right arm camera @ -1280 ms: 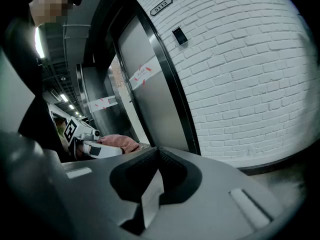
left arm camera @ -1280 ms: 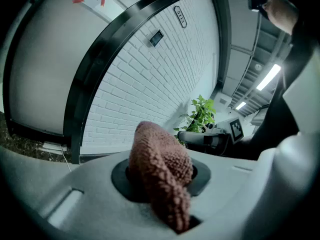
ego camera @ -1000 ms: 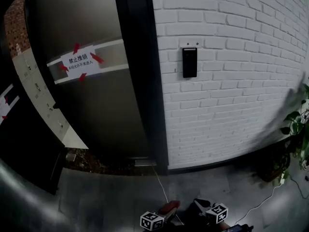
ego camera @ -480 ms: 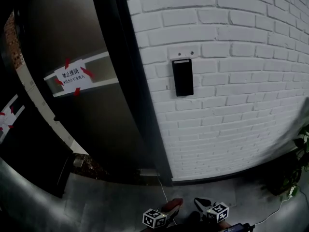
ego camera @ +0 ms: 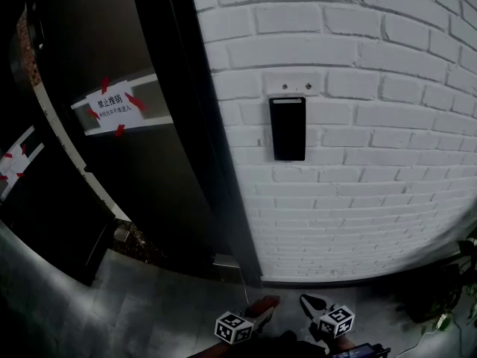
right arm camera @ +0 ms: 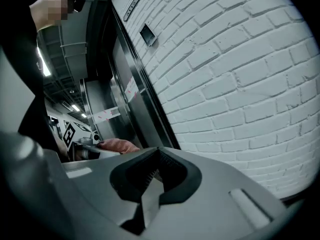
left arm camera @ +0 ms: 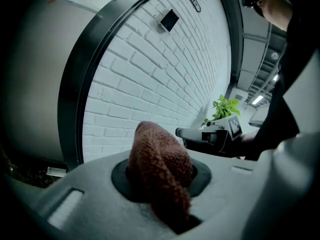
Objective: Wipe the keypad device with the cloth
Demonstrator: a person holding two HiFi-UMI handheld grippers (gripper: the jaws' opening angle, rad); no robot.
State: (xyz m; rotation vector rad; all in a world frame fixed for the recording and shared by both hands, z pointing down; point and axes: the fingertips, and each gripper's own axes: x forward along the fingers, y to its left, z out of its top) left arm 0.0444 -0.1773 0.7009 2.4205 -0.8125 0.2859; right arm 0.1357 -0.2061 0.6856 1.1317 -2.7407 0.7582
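As you have stepped closer to the white brick wall (ego camera: 373, 162), the keypad device (ego camera: 288, 128) sits larger and nearer the middle of the head view than it did a second ago. The dark door (ego camera: 160, 185) and its taped notice (ego camera: 110, 104) have slid off to the left. Your left gripper (ego camera: 257, 315) and right gripper (ego camera: 319, 310) stay low at the bottom edge, side by side and well below the device. I judge the approach nearly finished and the wiping not yet begun: the cloth (ego camera: 262, 304) has still to be lifted to the black panel.

In the left gripper view, the fingers are clamped on the reddish-brown knitted cloth (left arm camera: 160, 169), which bunches up out of the jaws. The keypad device (left arm camera: 169, 19) shows small and high on the wall, well apart from the cloth. The right gripper lies just beside it, with a potted plant (left arm camera: 223, 109) beyond.

In the right gripper view, the fingers stand narrowly apart with nothing between them. The device (right arm camera: 147, 34) is high up the wall here too, and the cloth (right arm camera: 119, 145) peeks in at the left.
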